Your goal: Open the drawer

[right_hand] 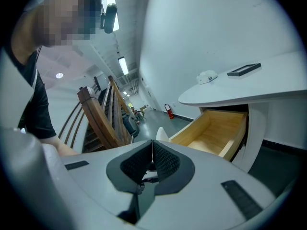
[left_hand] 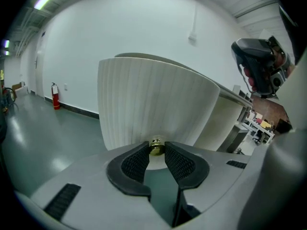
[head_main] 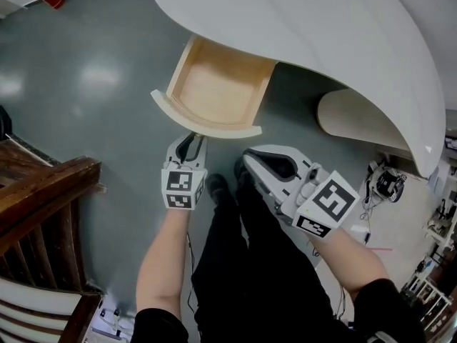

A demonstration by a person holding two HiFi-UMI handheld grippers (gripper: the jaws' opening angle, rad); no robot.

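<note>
One grey floor under open drawer

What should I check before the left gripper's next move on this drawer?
1. Left gripper on the brass knob: ok, clamped on both sides.
2. Drawer out from under the desk: ok, wooden inside exposed.
3. Drawer contents: ok, nothing in it.
4. Right gripper: ok, jaws together, empty, apart from the drawer.
5. Drawer at end of travel: cannot tell.
6. Room to pull further: likely not ok, the person's shoe is close to the drawer front.
</note>
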